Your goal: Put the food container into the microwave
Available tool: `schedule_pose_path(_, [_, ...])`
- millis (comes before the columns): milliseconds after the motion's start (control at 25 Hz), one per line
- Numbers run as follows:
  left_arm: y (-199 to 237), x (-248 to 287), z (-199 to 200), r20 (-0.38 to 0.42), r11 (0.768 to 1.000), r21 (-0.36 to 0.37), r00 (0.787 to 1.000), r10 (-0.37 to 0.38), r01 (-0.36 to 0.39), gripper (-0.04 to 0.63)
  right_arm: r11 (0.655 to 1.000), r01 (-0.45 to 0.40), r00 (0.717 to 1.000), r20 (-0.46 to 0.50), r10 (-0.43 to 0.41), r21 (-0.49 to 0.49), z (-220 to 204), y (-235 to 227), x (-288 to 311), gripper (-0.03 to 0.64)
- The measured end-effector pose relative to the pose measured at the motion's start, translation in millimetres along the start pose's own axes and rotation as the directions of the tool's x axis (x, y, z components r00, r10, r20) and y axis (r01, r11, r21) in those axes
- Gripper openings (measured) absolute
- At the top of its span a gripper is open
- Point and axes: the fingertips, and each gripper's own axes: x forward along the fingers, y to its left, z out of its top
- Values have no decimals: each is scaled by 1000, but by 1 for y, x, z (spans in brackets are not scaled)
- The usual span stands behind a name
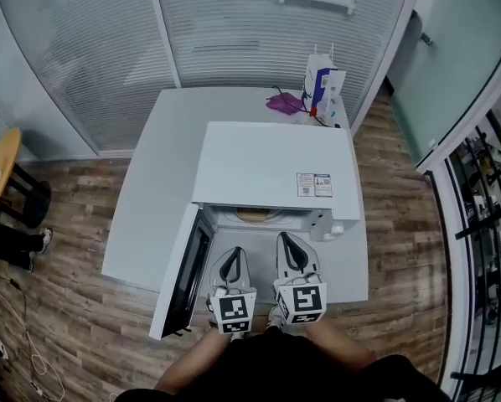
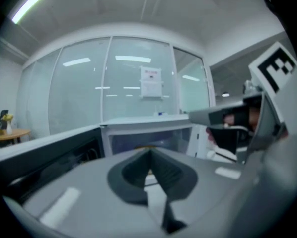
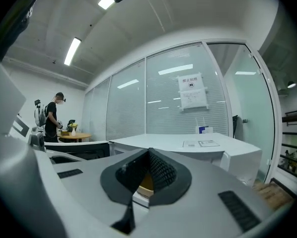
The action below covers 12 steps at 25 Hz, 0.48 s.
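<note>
Both jaw sets are closed tip-to-tip w/ nothing gripped: left gripper (image 1: 231, 255) and right gripper (image 1: 289, 239) hang side by side just in front of the microwave (image 1: 271, 162) opening. Food container (image 1: 252, 216) sits inside the microwave cavity, apart from both grippers. Microwave door (image 1: 183, 275) is swung open at its left side. Microwave stands on a white table (image 1: 146, 199), w/ a purple item (image 1: 284, 103) behind it.
</note>
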Motion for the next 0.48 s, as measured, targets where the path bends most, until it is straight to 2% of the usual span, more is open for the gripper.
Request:
schedule_pose_path(240, [1, -11, 25, 79, 1000, -10, 996, -29, 30, 5, 1000, -13, 1000, 25, 14, -28, 15, 6, -15, 5])
schedule_pose_path(480, [-2, -19, 37, 110, 998, -5, 992, -55, 56, 5, 999, 1, 999, 49, 1, -41, 27, 7, -22, 5])
